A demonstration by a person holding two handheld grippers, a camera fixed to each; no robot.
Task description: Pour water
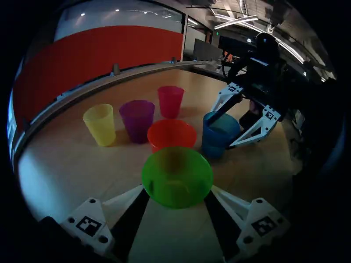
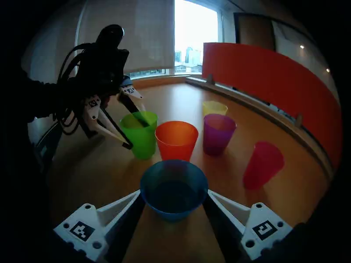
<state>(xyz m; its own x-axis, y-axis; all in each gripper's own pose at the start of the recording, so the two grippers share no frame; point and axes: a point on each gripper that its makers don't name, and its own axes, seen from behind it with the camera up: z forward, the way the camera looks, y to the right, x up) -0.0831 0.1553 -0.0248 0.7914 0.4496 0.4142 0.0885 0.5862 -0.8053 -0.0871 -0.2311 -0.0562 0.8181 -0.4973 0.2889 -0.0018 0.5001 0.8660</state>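
A green cup (image 1: 177, 175) stands upright close in front in the left gripper view, and my left gripper (image 1: 177, 190) is shut on it, one finger pressing each side. Farther right in that view, my right gripper (image 1: 221, 127) is shut on a blue cup (image 1: 219, 131). In the right gripper view the blue cup (image 2: 174, 188) sits between the fingers of my right gripper (image 2: 174, 195), with what looks like water low inside. Beyond it, my left gripper (image 2: 131, 127) holds the green cup (image 2: 140, 131). Both cups rest on the wooden table (image 2: 188, 98).
An orange cup (image 1: 172, 133), a purple cup (image 1: 137, 119), a yellow cup (image 1: 101, 123) and a pink cup (image 1: 170, 101) stand grouped just beyond the held cups. A red partition (image 1: 96, 52) runs along the table's far edge. A dark sleeve (image 2: 44, 101) holds the left gripper.
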